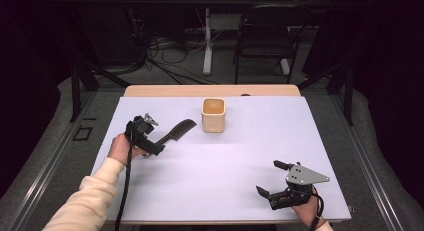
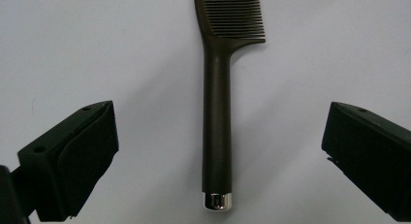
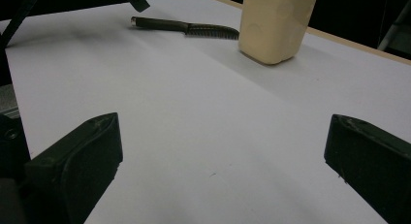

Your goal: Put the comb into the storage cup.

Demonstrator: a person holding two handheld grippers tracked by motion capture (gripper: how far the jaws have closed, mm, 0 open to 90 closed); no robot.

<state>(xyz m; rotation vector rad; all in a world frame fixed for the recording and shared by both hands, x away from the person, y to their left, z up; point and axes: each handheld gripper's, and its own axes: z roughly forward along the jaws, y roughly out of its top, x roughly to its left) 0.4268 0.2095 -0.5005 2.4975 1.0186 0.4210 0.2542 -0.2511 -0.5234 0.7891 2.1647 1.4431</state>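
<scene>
White table point(image 1: 210, 166), dark comb point(image 1: 177, 131), cup point(image 1: 213, 115)

- One dark brown plastic comb point(image 1: 176, 132) with a long handle and a silver end cap, left of centre in the high view.
- One cream square-sided cup point(image 1: 213, 115), upper centre.
- One table with a white sheet top point(image 1: 220, 166).
- Two black two-jaw grippers: left gripper point(image 1: 145, 136) at left, right gripper point(image 1: 272, 178) at lower right.
- One black folding chair point(image 1: 265, 36), top of frame.
</scene>
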